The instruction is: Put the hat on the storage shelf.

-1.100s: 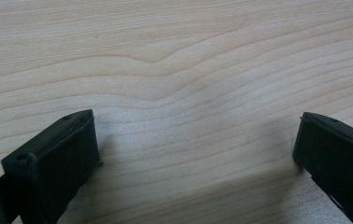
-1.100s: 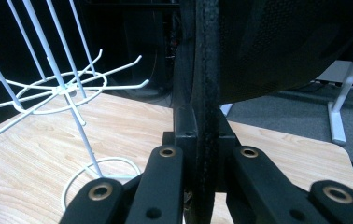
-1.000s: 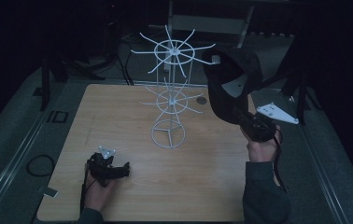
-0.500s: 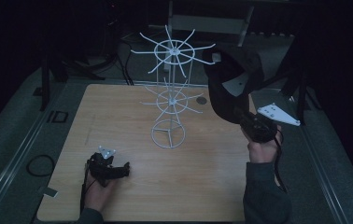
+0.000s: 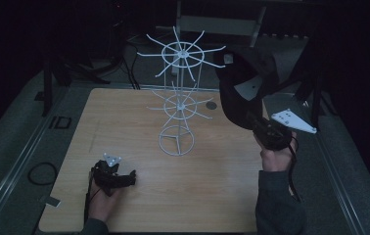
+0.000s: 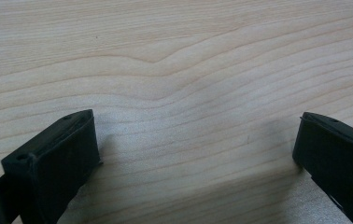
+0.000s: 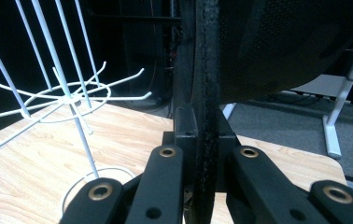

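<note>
A white wire rack [image 5: 178, 105] with two tiers of hooks stands near the middle of the wooden table [image 5: 124, 122]. My right gripper [image 5: 257, 123] is held up to the right of it, shut on the brim of a black cap [image 5: 244, 88] that hangs beside the upper hooks. In the right gripper view the jaws [image 7: 206, 126] pinch the brim edge-on, the cap's crown [image 7: 286, 46] fills the upper right, and the rack [image 7: 67, 98] is at the left. My left gripper [image 5: 124, 177] rests low at the table's front left, open, with bare wood between its jaws [image 6: 198, 130].
A small dark round spot [image 5: 211, 105] marks the table behind the rack. Grey floor and rails border the table, with a cable loop [image 5: 41, 172] at the left. A white stand leg [image 7: 333, 126] rises beyond the table's far edge.
</note>
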The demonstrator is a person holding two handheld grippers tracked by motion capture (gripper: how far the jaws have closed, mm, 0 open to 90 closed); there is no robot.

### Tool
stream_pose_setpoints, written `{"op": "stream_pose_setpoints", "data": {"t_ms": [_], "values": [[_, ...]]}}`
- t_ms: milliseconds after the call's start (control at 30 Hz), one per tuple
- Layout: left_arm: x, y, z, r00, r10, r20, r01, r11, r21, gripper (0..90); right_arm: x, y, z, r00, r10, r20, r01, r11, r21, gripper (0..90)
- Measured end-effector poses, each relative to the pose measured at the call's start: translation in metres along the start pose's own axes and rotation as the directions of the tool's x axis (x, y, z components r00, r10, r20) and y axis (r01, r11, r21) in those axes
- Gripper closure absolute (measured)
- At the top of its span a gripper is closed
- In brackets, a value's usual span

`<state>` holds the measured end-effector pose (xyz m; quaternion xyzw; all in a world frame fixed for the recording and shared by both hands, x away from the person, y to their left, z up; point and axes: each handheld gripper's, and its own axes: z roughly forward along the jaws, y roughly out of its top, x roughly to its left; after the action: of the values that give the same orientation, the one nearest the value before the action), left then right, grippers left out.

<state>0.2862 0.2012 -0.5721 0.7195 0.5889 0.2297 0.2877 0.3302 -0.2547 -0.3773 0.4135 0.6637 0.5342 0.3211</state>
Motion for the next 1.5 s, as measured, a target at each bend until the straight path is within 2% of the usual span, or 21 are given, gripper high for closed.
{"op": "stream_pose_setpoints", "data": {"t_ms": [967, 1500], "values": [[0.0000, 0.0000, 0.0000, 1.0000, 0.000, 0.001, 0.000, 1.0000, -0.001, 0.2, 0.0030, -0.0001, -0.0043, 1.0000, -0.006, -0.002, 0.006, 0.999, -0.035, 86.5], [0.0000, 0.0000, 0.0000, 1.0000, 0.000, 0.000, 0.000, 1.0000, 0.000, 0.2, 0.0083, 0.0015, -0.0083, 0.9989, -0.045, -0.013, 0.043, 0.995, -0.095, 86.4]]}}
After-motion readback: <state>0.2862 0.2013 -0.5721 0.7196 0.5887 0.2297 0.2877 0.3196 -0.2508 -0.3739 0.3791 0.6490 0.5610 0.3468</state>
